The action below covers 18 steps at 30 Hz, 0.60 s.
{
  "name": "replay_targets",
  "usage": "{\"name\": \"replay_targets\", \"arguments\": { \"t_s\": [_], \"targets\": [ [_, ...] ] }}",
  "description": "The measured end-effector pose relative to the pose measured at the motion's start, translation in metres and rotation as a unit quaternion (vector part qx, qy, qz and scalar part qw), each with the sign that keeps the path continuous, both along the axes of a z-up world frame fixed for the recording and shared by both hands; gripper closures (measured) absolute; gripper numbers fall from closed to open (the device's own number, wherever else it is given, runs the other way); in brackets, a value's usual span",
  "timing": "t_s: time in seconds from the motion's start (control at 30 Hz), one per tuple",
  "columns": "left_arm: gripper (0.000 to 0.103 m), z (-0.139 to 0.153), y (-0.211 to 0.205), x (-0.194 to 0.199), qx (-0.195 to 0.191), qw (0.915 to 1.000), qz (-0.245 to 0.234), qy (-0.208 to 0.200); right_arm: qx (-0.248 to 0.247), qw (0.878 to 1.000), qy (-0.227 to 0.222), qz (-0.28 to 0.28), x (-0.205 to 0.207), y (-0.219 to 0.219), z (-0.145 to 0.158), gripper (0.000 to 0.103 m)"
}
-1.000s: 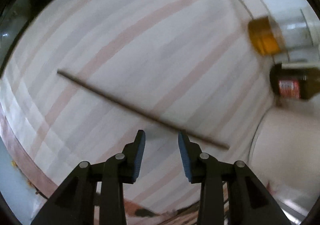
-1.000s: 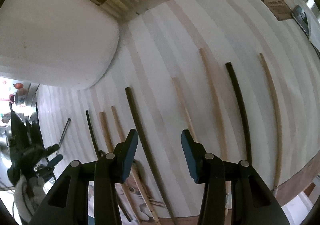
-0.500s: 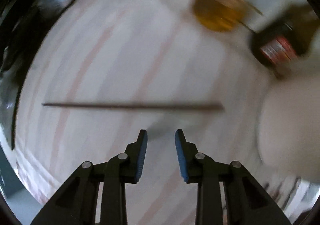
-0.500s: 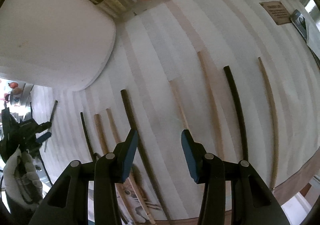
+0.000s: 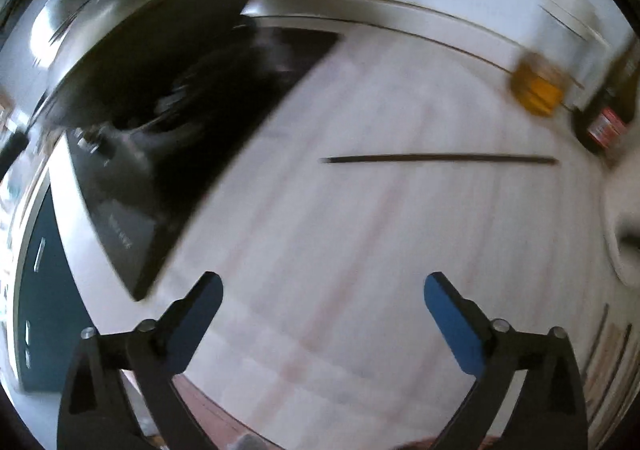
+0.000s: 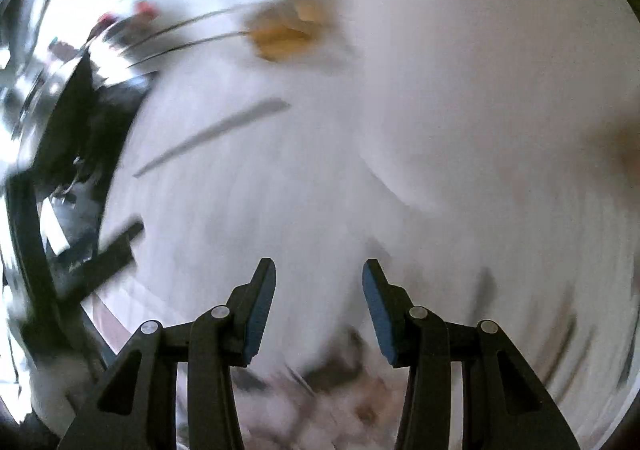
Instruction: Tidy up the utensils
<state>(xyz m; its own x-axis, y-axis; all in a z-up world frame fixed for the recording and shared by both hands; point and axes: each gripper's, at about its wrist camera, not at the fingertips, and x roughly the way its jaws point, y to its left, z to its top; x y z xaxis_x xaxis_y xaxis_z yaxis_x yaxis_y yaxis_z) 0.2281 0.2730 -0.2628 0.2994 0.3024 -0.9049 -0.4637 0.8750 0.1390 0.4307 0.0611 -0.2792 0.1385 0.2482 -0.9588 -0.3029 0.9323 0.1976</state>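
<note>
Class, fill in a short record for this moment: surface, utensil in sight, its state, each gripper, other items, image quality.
surface: striped cloth
utensil: dark chopstick
state: lying flat on the cloth, untouched
left gripper: wide open, empty, short of the chopstick
right gripper: open, empty
other items: amber jar, dark bottle, black tray
image quality: both views motion-blurred, right one heavily

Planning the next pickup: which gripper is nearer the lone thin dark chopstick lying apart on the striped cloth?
Left, probably. The left gripper faces the thin dark chopstick, jaws wide open, short of it. The right gripper sees it farther away up-left, blurred.
</note>
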Motion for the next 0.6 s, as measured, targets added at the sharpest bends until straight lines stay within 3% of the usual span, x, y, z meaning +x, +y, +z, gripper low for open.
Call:
{"name": "replay_targets", "arguments": {
  "t_s": [0.17,0.23,0.27,0.3,0.37,0.6],
  "targets": [
    [0.0,-0.024,0.022,0.002,0.001,0.9988,0.048,-0.004,-0.031,0.995,-0.027,0.09,0.068,0.124,-0.026,0.06],
    [0.0,-0.029,0.028,0.002,0.0,0.9985,0.054,0.008,-0.054,0.993,-0.011,0.106,0.091,0.16,-0.053,0.082],
    [0.0,-0.028,0.029,0.001,0.002,0.9985,0.053,0.01,-0.075,0.991,0.002,0.108,0.096,0.169,-0.067,0.087],
    [0.0,-0.025,0.03,0.0,0.006,0.9987,0.05,0.011,-0.089,0.99,0.018,0.112,0.098,0.174,-0.08,0.088],
    [0.0,-0.018,0.027,-0.001,0.027,0.9989,0.036,0.009,-0.1,0.987,-0.003,0.127,0.092,0.177,-0.078,0.09],
    [0.0,-0.002,0.015,0.009,0.089,0.9956,0.002,0.028,-0.112,0.982,0.023,0.148,0.04,0.148,-0.077,0.091]
  ]
}}
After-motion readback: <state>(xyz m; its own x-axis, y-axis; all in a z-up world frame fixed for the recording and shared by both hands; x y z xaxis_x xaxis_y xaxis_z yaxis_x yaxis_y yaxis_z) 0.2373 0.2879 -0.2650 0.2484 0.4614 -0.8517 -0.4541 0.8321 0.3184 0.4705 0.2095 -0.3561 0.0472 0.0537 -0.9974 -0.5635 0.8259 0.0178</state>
